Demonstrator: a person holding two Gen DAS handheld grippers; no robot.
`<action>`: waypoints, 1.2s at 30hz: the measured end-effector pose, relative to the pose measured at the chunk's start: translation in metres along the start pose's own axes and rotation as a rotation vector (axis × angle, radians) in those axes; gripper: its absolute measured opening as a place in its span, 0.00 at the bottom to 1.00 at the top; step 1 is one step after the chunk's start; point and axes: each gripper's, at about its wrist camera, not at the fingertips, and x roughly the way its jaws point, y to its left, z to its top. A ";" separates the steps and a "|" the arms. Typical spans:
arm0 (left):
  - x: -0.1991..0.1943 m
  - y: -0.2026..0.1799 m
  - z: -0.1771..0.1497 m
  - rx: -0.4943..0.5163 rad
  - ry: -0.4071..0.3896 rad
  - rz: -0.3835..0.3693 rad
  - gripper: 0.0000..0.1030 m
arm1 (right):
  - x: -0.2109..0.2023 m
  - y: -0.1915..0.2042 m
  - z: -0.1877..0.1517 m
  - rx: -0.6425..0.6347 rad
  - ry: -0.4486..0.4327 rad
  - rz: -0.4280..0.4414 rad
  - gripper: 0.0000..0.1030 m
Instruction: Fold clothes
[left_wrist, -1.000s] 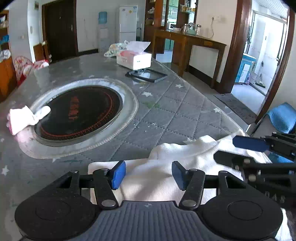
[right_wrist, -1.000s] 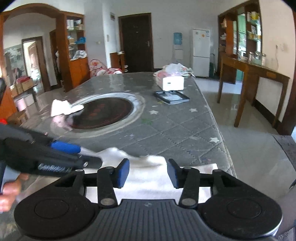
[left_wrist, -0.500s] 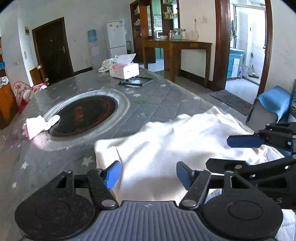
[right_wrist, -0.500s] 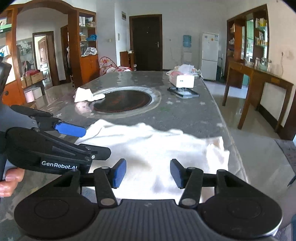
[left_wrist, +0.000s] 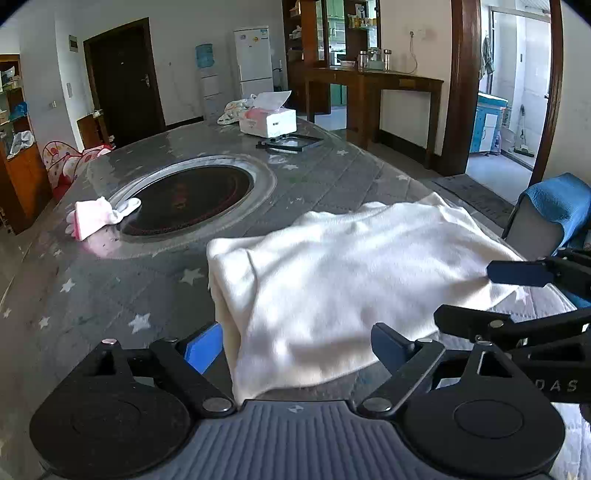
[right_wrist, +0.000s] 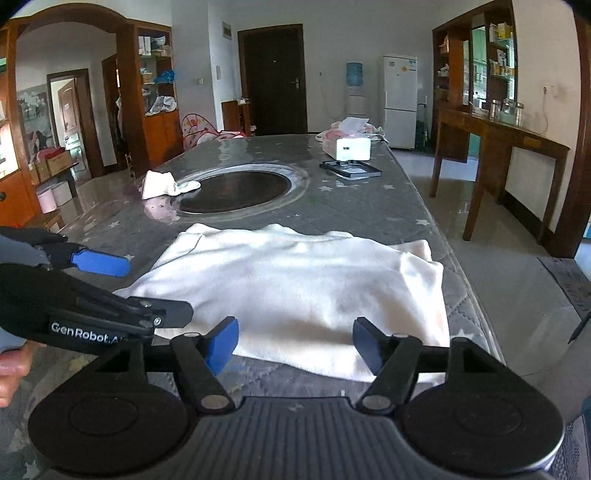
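A white garment (left_wrist: 332, 273) lies spread flat on the grey star-patterned table (left_wrist: 110, 288); it also shows in the right wrist view (right_wrist: 306, 280). My left gripper (left_wrist: 295, 347) is open and empty, hovering over the garment's near left edge. It appears in the right wrist view (right_wrist: 110, 291) at the garment's left side. My right gripper (right_wrist: 293, 341) is open and empty, just above the garment's near edge. It appears in the left wrist view (left_wrist: 517, 291) at the garment's right side.
A round black cooktop (left_wrist: 192, 197) is set in the table's middle. A small pink-white cloth (left_wrist: 96, 218) lies at its left. A tissue box (left_wrist: 267, 120) and a black tray (left_wrist: 290, 142) sit at the far end. The table's right edge (right_wrist: 476, 295) runs beside the garment.
Both grippers pulled back and rose from the garment. The cloth, bunched a second ago, now lies spread out flat. Both pairs of jaws stand wider apart.
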 end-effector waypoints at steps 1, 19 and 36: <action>-0.002 0.000 -0.002 -0.001 0.001 0.004 0.91 | -0.002 0.001 -0.001 0.002 0.000 -0.001 0.76; -0.036 0.001 -0.032 -0.030 0.018 0.058 1.00 | -0.035 0.016 -0.025 0.021 -0.017 -0.008 0.89; -0.035 0.013 -0.070 -0.078 0.046 0.090 1.00 | -0.033 0.027 -0.040 0.013 -0.006 -0.001 1.00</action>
